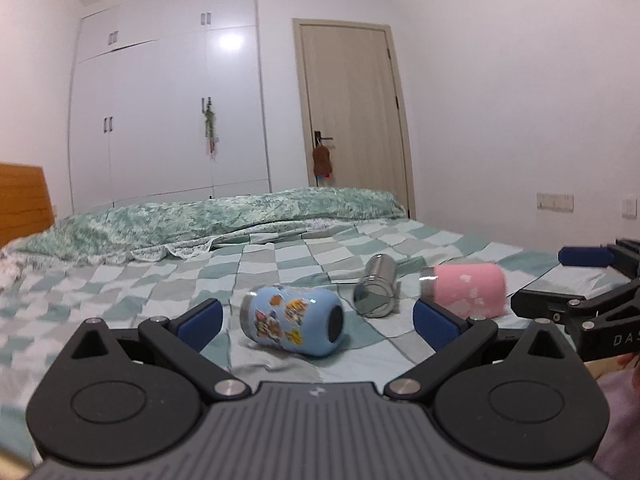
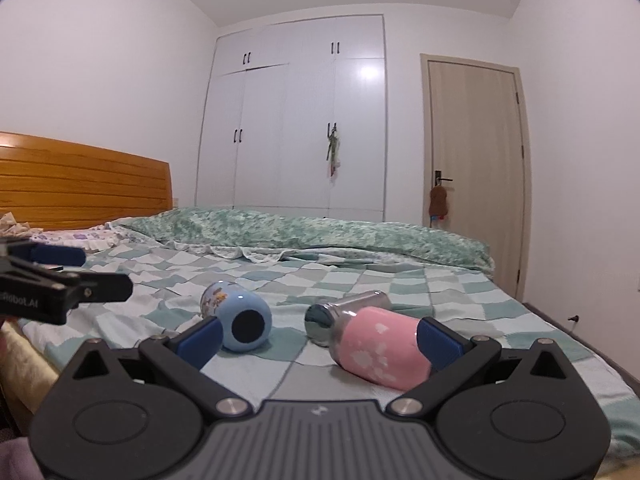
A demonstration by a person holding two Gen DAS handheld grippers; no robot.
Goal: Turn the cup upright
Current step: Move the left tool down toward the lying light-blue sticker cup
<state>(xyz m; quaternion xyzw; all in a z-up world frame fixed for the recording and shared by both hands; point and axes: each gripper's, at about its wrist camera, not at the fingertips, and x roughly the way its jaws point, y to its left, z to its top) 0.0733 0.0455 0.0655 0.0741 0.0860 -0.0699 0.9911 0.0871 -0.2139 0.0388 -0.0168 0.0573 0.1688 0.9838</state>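
Three cups lie on their sides on the checked bed cover. A blue cup with stickers (image 1: 294,320) lies just ahead of my left gripper (image 1: 318,322), which is open and empty, its base toward me. A steel cup (image 1: 376,290) lies behind it, and a pink cup (image 1: 466,288) lies to the right. In the right wrist view, my right gripper (image 2: 320,338) is open and empty, with the pink cup (image 2: 380,348) by its right finger, the steel cup (image 2: 344,312) behind it, and the blue cup (image 2: 240,318) by its left finger.
A folded green quilt (image 1: 224,216) lies across the far side of the bed. A wooden headboard (image 2: 80,184) stands at the left. A white wardrobe (image 2: 296,120) and a closed door (image 2: 476,168) are behind the bed. The right gripper also shows in the left wrist view (image 1: 580,304).
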